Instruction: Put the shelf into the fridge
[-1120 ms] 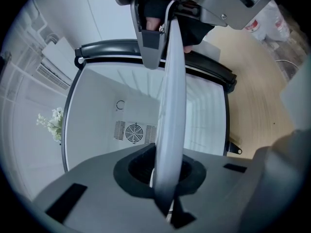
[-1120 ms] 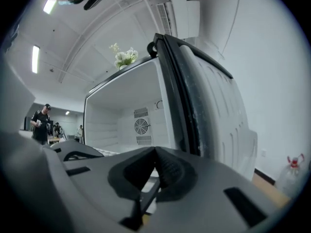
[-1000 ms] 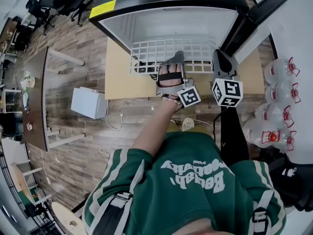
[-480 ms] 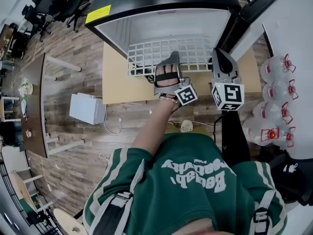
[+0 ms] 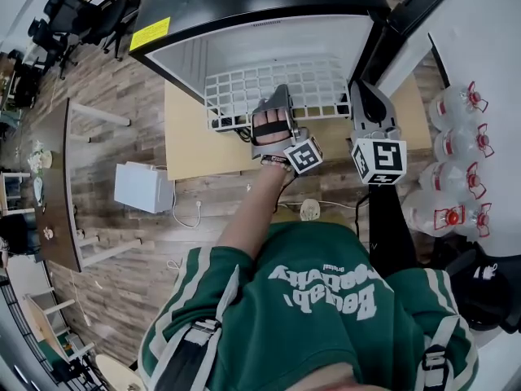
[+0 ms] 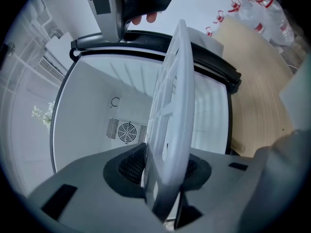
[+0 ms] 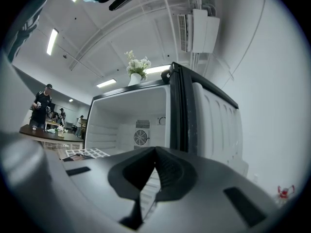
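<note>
While we look down from the head view, the white wire shelf (image 5: 236, 96) lies flat. Its far part is in the open mouth of the fridge (image 5: 244, 39), and its near edge sticks out over the wooden table (image 5: 187, 141). Our left claw (image 5: 280, 96) is at that near edge. Its jaws have just been opening, and now they stand partly apart with the rim of the shelf between them. We see a dark gap beside the rim, so the jaws are not squeezing it. Our right claw (image 5: 360, 92) is just beside the shelf's right end, near the open fridge door (image 5: 415, 10). Its jaws are closed together with nothing in them. Some clear bottles (image 5: 460, 112) lie off to the right.
</note>
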`<state>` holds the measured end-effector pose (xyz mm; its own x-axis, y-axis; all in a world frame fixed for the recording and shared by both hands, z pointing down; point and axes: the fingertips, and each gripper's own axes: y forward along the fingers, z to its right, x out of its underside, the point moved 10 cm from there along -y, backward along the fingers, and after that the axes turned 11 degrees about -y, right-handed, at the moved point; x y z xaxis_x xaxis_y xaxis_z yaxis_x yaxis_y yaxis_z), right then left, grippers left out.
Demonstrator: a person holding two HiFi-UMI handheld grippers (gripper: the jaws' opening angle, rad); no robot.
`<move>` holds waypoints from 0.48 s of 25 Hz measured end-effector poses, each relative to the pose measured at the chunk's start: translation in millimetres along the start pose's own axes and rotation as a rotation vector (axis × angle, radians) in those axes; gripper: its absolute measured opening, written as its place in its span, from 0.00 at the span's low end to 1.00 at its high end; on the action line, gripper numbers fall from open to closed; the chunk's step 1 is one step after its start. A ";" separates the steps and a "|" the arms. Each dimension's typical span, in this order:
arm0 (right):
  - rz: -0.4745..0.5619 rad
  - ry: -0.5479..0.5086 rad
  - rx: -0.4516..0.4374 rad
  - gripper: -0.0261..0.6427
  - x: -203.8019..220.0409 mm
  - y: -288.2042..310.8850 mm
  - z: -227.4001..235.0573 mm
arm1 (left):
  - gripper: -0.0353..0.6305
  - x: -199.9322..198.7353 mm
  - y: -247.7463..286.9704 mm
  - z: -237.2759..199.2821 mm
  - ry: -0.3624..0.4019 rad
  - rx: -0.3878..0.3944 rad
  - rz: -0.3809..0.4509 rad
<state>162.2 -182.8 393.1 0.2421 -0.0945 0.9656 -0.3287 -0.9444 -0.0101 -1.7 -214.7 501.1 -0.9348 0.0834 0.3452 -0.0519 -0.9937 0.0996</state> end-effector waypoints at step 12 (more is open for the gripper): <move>0.003 -0.002 -0.013 0.05 1.4 -2.7 -4.7 | 0.27 -0.3 6.9 -0.8 0.011 -0.014 -0.008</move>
<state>159.1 -178.9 395.7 0.2432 -0.0977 0.9651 -0.3415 -0.9398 -0.0091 -2.0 -221.7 500.9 -0.9382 0.0906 0.3340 -0.0641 -0.9939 0.0893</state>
